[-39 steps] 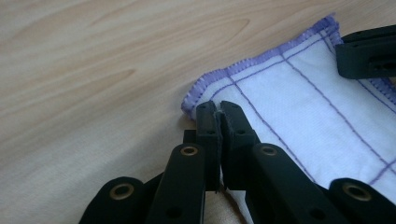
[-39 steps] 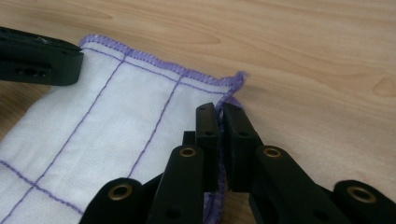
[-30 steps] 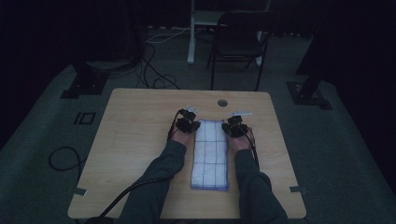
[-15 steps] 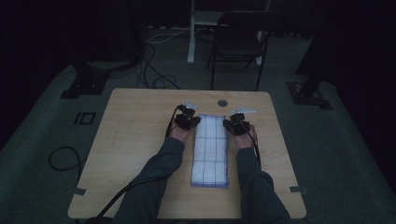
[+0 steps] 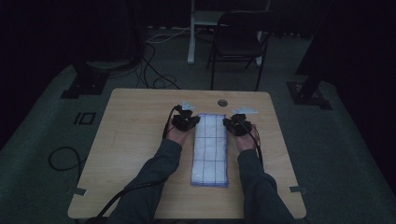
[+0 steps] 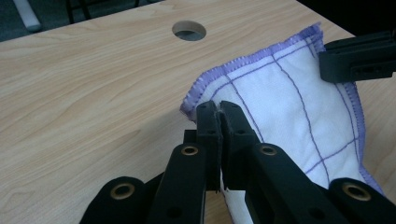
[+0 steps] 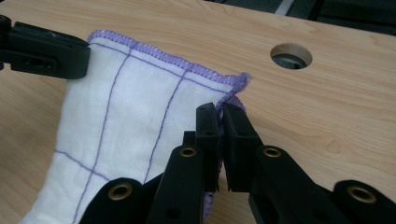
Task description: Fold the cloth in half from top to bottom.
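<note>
Two far corners of the folded white cloth (image 5: pixel 210 148) are pinched, one by the left gripper (image 6: pixel 219 108), one by the right gripper (image 7: pixel 220 110), each pair of jaws clamped on the purple hem. The cloth lies lengthwise mid-table (image 5: pixel 135 140), its far end raised. Both corners should be lifted level and evenly, with tension kept across the edge, so a clean fold toward the near end can be made.

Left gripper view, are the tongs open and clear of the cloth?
No, the left tongs are shut on the edge of the white cloth with purple stitching.
</note>
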The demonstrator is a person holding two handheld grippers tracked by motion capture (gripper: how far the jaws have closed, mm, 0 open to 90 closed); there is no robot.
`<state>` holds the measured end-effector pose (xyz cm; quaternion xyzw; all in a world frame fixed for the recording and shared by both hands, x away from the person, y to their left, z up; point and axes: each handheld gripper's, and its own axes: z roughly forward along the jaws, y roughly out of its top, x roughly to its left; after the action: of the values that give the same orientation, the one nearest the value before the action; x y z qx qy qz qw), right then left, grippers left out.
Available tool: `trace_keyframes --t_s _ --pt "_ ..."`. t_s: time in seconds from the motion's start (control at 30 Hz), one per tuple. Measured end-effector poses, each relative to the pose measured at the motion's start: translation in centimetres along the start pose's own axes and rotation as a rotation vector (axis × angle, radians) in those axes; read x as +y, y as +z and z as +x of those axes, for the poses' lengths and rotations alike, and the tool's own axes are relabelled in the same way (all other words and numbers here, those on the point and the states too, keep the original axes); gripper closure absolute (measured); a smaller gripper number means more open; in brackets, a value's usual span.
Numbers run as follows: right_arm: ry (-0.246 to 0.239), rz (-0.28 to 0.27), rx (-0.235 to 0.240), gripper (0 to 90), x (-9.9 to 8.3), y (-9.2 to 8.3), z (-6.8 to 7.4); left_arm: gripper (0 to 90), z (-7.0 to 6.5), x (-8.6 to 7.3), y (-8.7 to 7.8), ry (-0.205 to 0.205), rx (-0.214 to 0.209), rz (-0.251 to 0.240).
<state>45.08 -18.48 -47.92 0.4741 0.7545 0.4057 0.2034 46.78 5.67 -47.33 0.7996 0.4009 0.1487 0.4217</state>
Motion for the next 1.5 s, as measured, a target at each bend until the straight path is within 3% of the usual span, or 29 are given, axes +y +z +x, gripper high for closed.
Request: trace_keyframes --t_s 0.6,1.2,1.5 --pt "-0.039 -0.061 0.034 86.6 -0.8 -3.2 1.3 88.1 -1.5 -0.5 -3.2 0.065 -0.026 -0.056" --pt "-0.033 -0.097 0.064 86.6 -2.3 -5.3 2.6 88.0 -2.8 -1.6 -5.4 0.075 -0.055 -0.087" --pt "-0.063 -0.098 0.068 86.5 -2.6 -6.0 3.2 87.9 -3.3 -2.2 -6.4 0.067 -0.067 -0.107"
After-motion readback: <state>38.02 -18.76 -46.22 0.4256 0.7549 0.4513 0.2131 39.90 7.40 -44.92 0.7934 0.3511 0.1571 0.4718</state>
